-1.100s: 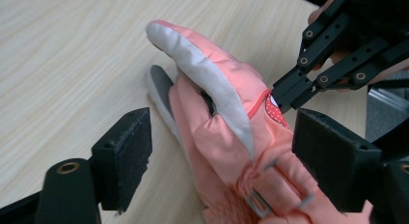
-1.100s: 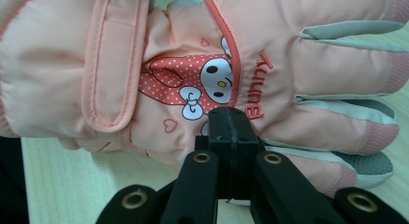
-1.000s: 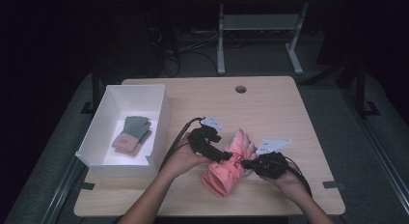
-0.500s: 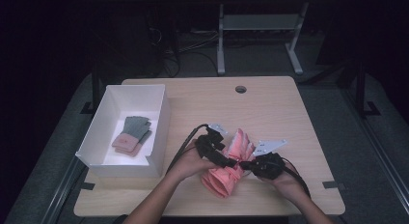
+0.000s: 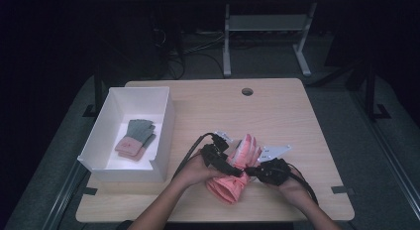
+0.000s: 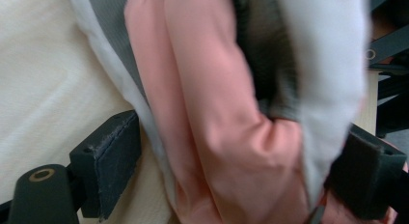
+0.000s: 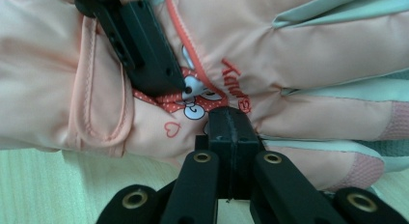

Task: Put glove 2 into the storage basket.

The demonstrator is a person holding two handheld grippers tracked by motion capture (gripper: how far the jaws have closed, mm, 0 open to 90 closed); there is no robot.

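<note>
Pink padded glove (image 5: 233, 175) lay on the wooden table (image 5: 277, 111), near its front edge, between both hands. The right gripper (image 7: 230, 125) was closed tight, pinching the glove's edge. The left gripper (image 6: 231, 171) had just been opening its jaws; they stood wide around the glove.

A pale wooden table (image 5: 277, 111) stands on grey carpet (image 5: 386, 155) in a dark room.
</note>
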